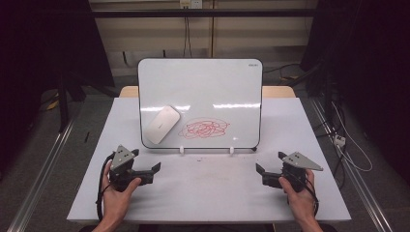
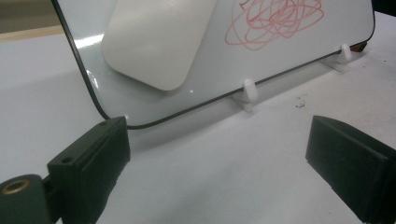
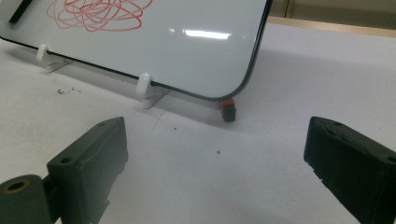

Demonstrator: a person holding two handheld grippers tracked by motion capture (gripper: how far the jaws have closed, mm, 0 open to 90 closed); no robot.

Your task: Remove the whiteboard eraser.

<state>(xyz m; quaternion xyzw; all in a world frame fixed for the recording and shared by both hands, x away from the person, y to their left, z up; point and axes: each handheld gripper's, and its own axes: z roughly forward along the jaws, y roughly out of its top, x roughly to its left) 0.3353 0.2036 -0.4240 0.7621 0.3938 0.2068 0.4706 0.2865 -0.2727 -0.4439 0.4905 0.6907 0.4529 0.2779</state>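
Two black two-jaw grippers sit low over the pale grey table (image 1: 208, 193) as we hold them, one in each hand. Our left gripper (image 1: 155, 169) is near the table's left front, its jaws standing wide apart with nothing between them. In the left gripper view only bare tabletop lies in the gap. Our right gripper (image 1: 259, 169) is at the right front, jaws likewise spread and empty, and the right gripper view shows bare table between them. Both grippers point inward and slightly away from us, toward the board.

Between and beyond them stands a white rectangular whiteboard with a thin dark rim and rounded corners (image 1: 212, 82). It leans back and is propped on two small white plastic clips (image 1: 182, 150) along its lower edge. Its long axis runs left to right across the table. A red scribble of looping marker lines (image 1: 204, 128) sits low on the board, just right of centre.

Just left of the scribble, a white rounded oblong eraser (image 1: 162, 124) clings to the board's face, close to its lower left corner. Its long axis is tilted, running from lower left to upper right in the high view. It is well apart from both grippers.

A small red and black block (image 3: 228, 108) sits under the board's lower right corner.
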